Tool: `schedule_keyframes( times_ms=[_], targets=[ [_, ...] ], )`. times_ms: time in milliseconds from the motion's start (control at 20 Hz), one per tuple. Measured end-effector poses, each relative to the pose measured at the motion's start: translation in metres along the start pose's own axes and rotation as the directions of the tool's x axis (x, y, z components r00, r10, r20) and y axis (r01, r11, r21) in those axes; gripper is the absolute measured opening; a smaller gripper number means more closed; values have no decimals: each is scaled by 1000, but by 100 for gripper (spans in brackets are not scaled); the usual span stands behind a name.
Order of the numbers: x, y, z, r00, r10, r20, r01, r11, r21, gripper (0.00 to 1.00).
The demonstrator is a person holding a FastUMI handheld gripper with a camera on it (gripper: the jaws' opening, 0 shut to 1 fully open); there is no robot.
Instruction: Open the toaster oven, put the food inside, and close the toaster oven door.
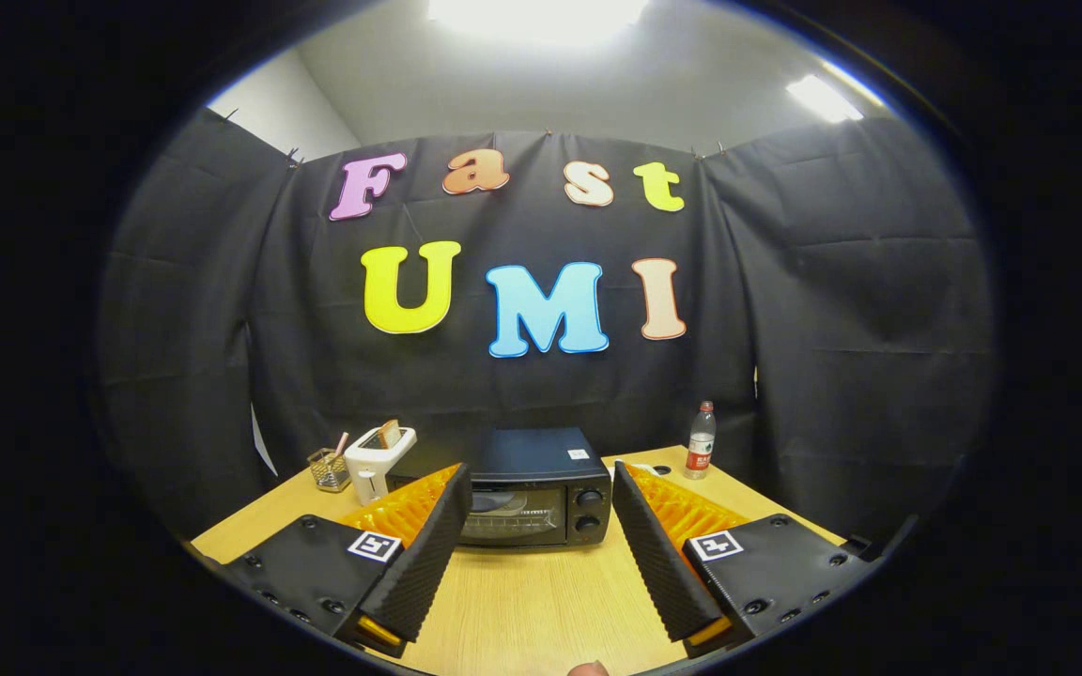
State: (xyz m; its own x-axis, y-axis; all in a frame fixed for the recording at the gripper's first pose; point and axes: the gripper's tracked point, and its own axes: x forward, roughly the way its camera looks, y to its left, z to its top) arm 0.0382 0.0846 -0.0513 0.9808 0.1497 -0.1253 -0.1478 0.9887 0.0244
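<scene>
Toaster oven [530, 488] sits on the wooden desk [541, 601], door shut, two round knobs [588, 510] on its right side. It stands just ahead of the gripper [534, 488], showing in the gap between the two fingers [428, 554]. Jaws are spread wide and hold nothing; the ribbed black pads face each other with bare desk between them. Left of the oven, close beside it, stands a white toaster [378, 458] with a slice of bread [391, 433] upright in its slot. Further left is a small wire basket [328, 468] holding something thin and pink, too small to tell. A plastic bottle [701, 440] with a red cap and label stands upright behind and right of the oven, near the desk's far edge.
</scene>
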Motion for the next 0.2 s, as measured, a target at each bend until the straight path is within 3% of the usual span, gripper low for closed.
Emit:
schedule_keyframes(
  times_ms=[200],
  targets=[
    [-1,-2,5,1000,-4,14,4,1000,17,96]
  ],
)
